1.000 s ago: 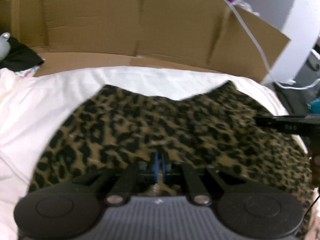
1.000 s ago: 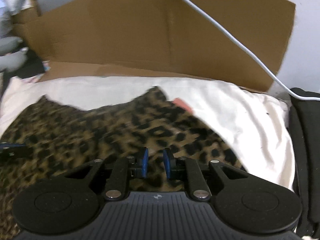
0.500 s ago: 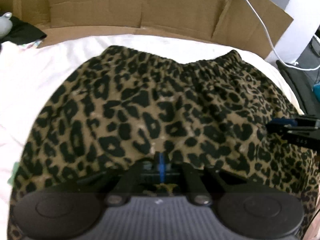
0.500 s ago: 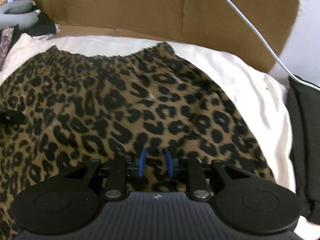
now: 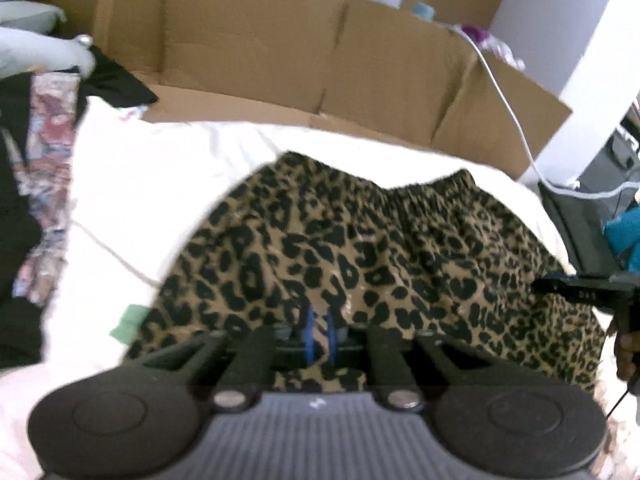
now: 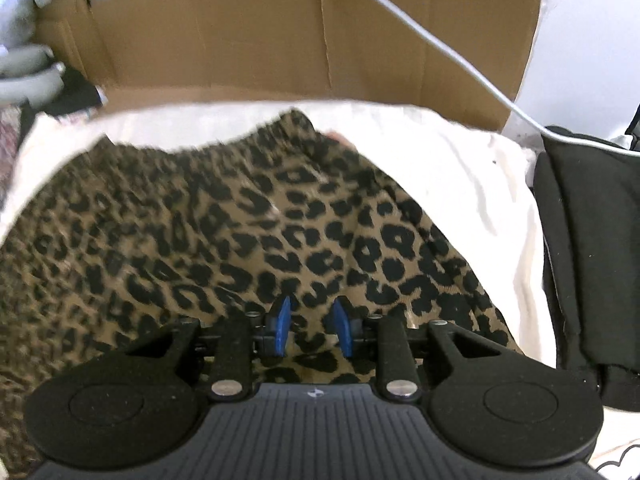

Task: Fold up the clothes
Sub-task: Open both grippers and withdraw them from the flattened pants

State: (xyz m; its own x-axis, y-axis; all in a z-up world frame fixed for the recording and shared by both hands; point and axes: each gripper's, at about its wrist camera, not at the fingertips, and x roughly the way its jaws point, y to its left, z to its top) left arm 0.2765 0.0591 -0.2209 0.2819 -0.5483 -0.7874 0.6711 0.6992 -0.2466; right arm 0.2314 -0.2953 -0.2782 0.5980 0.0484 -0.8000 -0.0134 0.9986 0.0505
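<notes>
A leopard-print fabric garment with a gathered elastic waistband (image 5: 360, 248) lies spread on the white sheet-covered bed (image 5: 132, 184), its waistband toward the bed's far edge, where a flattened brown cardboard sheet (image 5: 256, 44) stands propped. The left gripper (image 5: 319, 334) points down over the garment's near part; its blue-padded jaws are opening, with only a narrow gap, leopard cloth showing in that gap, and whether the pads press it is not clear through the blur. The right gripper (image 6: 312, 328) hovers over the garment nearer the bed's right edge, its jaws opening with a wider gap, the cloth visible between them but not pinched. A thin white cable (image 6: 432, 40) crosses the cardboard. A black cushion-like bundle (image 6: 580, 240) sits beside the bed's right edge, and dark patterned clothes (image 5: 36, 184) lie at its left edge.
</notes>
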